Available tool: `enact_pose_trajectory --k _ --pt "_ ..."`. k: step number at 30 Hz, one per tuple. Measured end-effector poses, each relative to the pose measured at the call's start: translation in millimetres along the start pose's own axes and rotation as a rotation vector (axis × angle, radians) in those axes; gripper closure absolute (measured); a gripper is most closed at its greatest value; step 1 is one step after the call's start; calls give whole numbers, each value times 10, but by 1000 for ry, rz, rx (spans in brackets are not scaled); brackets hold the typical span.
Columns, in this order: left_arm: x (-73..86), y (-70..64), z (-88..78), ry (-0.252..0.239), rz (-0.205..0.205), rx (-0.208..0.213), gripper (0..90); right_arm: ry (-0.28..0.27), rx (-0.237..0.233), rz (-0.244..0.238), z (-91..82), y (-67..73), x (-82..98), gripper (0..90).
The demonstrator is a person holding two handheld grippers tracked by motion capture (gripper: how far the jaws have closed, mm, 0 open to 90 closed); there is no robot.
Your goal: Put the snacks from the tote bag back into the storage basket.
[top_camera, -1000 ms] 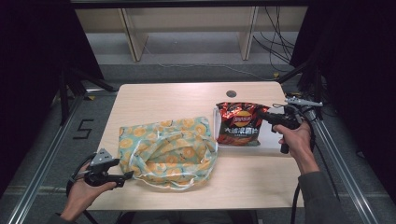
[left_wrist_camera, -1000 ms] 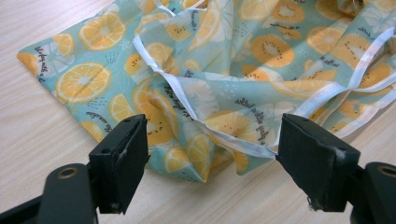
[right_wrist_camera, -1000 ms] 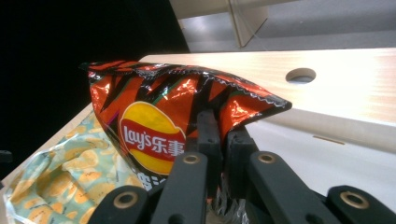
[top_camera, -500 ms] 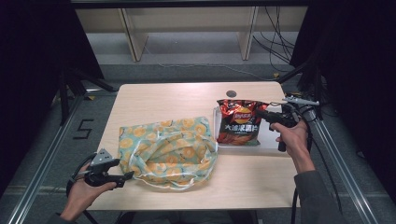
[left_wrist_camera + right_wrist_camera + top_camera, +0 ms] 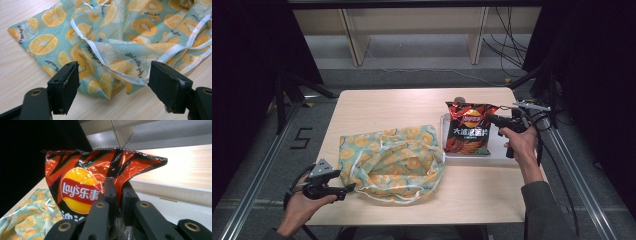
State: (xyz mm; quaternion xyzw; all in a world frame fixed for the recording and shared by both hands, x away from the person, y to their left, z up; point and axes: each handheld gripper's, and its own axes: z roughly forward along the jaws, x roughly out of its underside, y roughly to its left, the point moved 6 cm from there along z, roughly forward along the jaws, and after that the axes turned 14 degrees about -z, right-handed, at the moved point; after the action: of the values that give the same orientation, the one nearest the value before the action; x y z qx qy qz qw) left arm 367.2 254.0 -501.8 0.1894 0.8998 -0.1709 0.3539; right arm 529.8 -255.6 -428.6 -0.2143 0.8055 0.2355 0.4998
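A red and black Lay's chip bag (image 5: 468,127) stands tilted on a white tray (image 5: 499,150) at the table's right. My right gripper (image 5: 492,120) is shut on its right edge. In the right gripper view the jaws (image 5: 118,185) have just been closing, and they pinch the foil of the chip bag (image 5: 82,185). A teal cloth bag printed with orange slices (image 5: 392,160) lies crumpled in the middle of the table. My left gripper (image 5: 349,187) stands open at its near left corner. In the left gripper view its jaws (image 5: 113,77) stand wide on either side of the cloth bag's (image 5: 125,32) white-trimmed edge without touching it.
The light wooden table (image 5: 402,110) has bare room behind and left of the cloth bag. A small dark round object (image 5: 459,99) sits behind the chip bag. The tray's wall (image 5: 175,192) runs past the right jaws. Metal rails flank the table.
The right gripper has lifted the top of the chip bag a little, so the bag stands more upright. The left gripper has stayed where it was.
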Motion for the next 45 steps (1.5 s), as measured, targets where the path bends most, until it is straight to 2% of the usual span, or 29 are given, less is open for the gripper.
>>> enact_pose_trajectory --k 2,3,4,5,6,7,9,10,12,13,14,15,16,17,18,19,22,23,25,29,31,32,35,36,40,41,42,43,45 --pt "2 1 0 2 1 1 240 19 5 16 7 9 -12 853" --pt "-1 4 -3 3 3 2 240 19 6 13 16 10 -22 852" --pt "-3 4 -2 5 -3 1 240 22 4 -9 31 -5 -30 851" --pt "1 9 -11 24 3 1 240 43 2 45 28 38 -31 850" --pt "-4 -4 4 -4 -12 0 240 26 12 -15 58 -9 -32 847" --pt "2 2 -4 3 3 4 240 32 2 -1 62 1 -41 846" --pt "4 12 -12 17 8 4 240 35 9 1 85 -2 -41 840" --pt "3 13 -9 16 6 3 240 36 22 -20 101 -23 -30 835" --pt "11 7 -6 16 -6 5 240 47 19 11 105 3 -30 826" --pt "8 14 -8 14 7 3 240 48 30 -20 117 -33 -26 825" --pt "8 9 -6 16 -3 5 240 47 42 -19 123 -42 -22 825" --pt "0 17 -11 21 10 4 240 45 34 3 139 -34 -20 825" --pt "0 17 -11 21 10 4 240 45 34 3 139 -34 -20 825" --pt "3 11 -11 18 6 4 240 54 30 35 138 -11 -19 825" --pt "3 12 -11 16 8 5 240 56 36 43 147 -21 -20 824" --pt "1 14 -13 26 8 2 240 38 52 12 176 -69 -14 823" --pt "3 12 -11 25 2 1 240 40 45 11 197 -84 -10 818" --pt "7 9 -8 24 -5 4 240 45 54 43 210 -72 -3 815" --pt "1 20 -12 17 9 1 240 50 65 42 220 -84 1 813" --pt "-1 5 -1 -6 -12 9 240 61 74 61 242 -107 15 800" --pt "-4 7 -14 0 -12 -3 240 57 82 46 259 -131 22 798" --pt "-1 24 -25 16 6 -6 240 67 90 69 268 -118 32 791" --pt "6 9 -9 5 -6 7 240 78 115 24 302 -144 48 765" --pt "8 17 -14 15 7 4 240 82 110 29 307 -149 52 760" --pt "11 -4 -5 8 0 6 240 94 123 22 348 -172 81 753" --pt "13 -5 -11 24 5 8 240 92 126 48 357 -155 80 753" --pt "8 -11 3 4 -1 16 240 102 115 55 347 -146 87 750" --pt "10 -15 5 5 -8 22 240 92 123 11 371 -190 92 742" --pt "16 -13 7 2 -9 20 240 99 121 16 367 -180 90 730"
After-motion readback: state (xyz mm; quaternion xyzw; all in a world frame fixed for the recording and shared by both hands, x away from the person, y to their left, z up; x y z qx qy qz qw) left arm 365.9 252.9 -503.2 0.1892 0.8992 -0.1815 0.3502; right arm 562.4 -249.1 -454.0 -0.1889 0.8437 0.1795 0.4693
